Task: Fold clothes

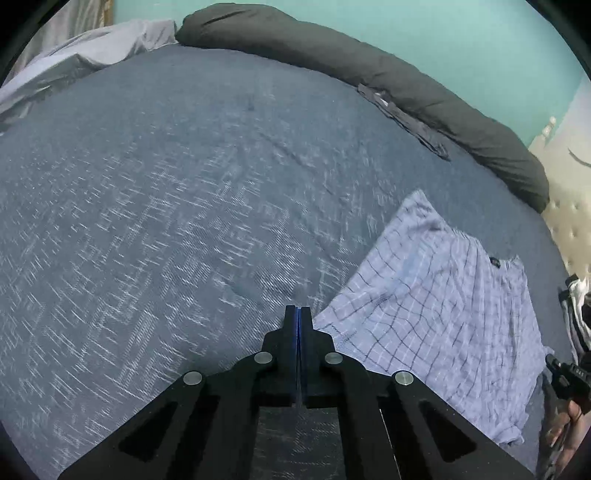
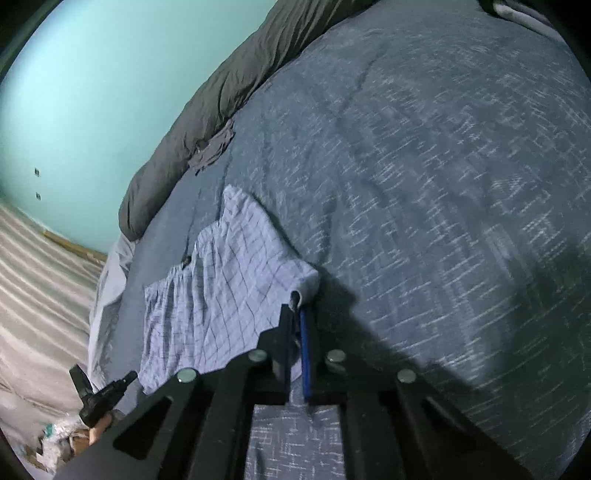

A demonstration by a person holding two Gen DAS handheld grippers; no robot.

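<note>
Blue-grey bedspread (image 1: 166, 206), dark rolled duvet (image 1: 369, 70), turquoise wall (image 1: 443, 33), striped floor (image 2: 40, 280)

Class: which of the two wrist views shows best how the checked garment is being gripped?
The right wrist view: the right gripper pinches a corner of the checked garment between its fingers. The left wrist view shows the garment spread on the bed, beside the shut, empty left gripper.

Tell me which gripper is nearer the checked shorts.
Right. The right gripper is pinching a corner of the checked shorts; the left gripper is shut just beside their edge, over the blue bedspread.
</note>
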